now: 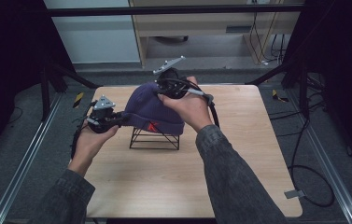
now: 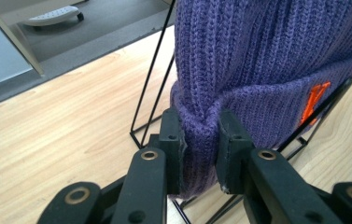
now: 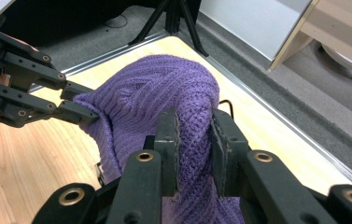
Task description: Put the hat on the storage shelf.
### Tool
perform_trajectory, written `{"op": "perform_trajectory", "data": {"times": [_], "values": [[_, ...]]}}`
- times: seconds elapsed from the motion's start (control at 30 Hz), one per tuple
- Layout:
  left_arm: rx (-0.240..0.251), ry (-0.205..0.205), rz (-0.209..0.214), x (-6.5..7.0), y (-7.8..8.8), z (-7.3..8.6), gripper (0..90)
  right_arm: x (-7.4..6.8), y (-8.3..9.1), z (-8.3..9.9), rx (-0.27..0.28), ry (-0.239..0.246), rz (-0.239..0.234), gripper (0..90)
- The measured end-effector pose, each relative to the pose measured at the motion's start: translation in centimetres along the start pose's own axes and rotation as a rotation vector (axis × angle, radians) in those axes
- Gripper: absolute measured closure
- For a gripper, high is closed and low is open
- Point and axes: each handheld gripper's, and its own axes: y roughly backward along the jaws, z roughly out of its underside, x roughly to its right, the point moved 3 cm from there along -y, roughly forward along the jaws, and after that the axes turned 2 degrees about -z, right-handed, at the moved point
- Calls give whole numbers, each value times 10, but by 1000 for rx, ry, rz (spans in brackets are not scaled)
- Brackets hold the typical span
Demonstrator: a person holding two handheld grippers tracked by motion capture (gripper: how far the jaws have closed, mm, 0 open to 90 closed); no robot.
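Beanie (image 1: 152,109) pinched by left gripper (image 2: 200,140) and right gripper (image 3: 194,140); wire stand (image 1: 155,138) top hidden.

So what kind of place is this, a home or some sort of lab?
Probably a lab or recording workspace: a lone wooden table framed by metal rails, loose cables trailing over grey carpet, and office furniture behind.

Lab recording rig: wooden table (image 1: 239,154) in black-curtained frame, floor rails (image 1: 19,163), trailing cables (image 1: 299,154)
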Motion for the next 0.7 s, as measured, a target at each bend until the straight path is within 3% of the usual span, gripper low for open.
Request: {"op": "perform_trajectory", "data": {"times": [0.7], "values": [[-39,24,17,-3,-8,34,742,-17,-20,12,-59,21,-61,746]]}}
